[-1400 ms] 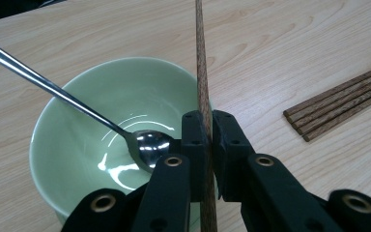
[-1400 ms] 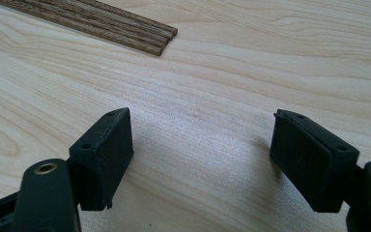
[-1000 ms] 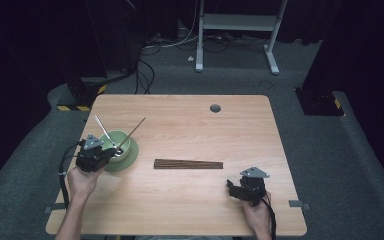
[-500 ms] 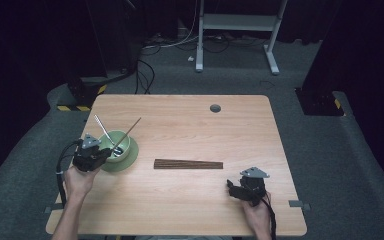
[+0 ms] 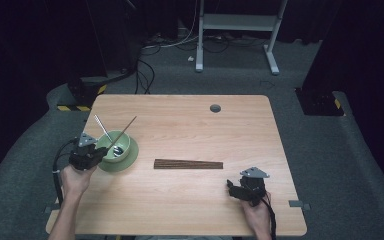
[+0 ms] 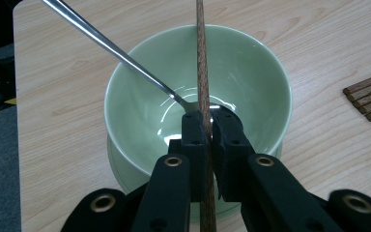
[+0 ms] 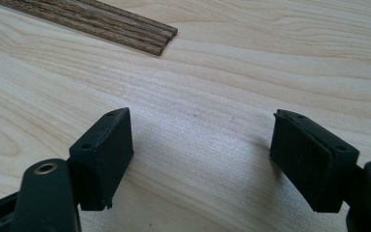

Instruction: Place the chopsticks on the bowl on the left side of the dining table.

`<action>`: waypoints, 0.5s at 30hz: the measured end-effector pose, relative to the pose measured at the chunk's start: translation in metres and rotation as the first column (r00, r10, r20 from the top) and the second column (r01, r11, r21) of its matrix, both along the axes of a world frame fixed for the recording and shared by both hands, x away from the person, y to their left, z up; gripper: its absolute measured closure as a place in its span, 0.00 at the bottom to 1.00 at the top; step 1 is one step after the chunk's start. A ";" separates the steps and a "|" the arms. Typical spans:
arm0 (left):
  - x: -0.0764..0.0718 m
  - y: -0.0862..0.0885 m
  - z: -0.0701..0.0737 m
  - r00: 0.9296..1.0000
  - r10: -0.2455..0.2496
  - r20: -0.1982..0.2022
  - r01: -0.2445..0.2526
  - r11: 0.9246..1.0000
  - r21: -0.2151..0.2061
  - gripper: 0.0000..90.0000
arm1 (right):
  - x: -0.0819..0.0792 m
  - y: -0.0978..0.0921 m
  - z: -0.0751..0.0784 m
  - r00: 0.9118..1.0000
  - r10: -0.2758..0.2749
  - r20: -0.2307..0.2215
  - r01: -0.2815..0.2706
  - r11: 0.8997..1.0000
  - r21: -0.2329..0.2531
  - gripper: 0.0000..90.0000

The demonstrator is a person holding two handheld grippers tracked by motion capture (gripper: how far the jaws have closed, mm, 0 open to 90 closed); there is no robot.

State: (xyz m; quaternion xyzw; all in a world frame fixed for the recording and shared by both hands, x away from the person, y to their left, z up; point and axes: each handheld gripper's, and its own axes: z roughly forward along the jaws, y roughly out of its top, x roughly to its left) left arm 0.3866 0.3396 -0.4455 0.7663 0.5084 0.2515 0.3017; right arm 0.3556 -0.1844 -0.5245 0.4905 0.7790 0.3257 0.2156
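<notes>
A pale green bowl [image 5: 121,146] [image 6: 270,63] stands on a matching saucer at the table's left side. A metal spoon [image 5: 104,130] [image 6: 111,46] leans in it, handle up and to the far left. My left gripper [image 5: 96,154] [image 6: 210,123] is at the bowl's near-left rim, shut on a single brown wooden chopstick [image 5: 126,128] [image 6: 202,63] that slants over the bowl. A flat row of several chopsticks [image 5: 188,164] [image 7: 101,21] lies mid-table. My right gripper [image 5: 232,187] [image 7: 200,140] rests low over the table at the front right, open, with bare wood between its fingers.
The wooden table [image 5: 180,125] has a round cable hole [image 5: 215,108] near its far edge. Dark grey floor surrounds it, with cables and a white metal frame [image 5: 235,22] beyond the far side.
My left gripper has drawn slightly left and toward the near edge, carrying the chopstick with it over the bowl. The right gripper has stayed put.
</notes>
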 end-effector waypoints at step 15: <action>0.005 0.013 -0.003 0.999 0.023 -0.022 -0.023 1.000 -0.004 0.93 | 0.000 0.000 0.000 1.000 0.000 0.000 0.000 1.000 -0.001 0.25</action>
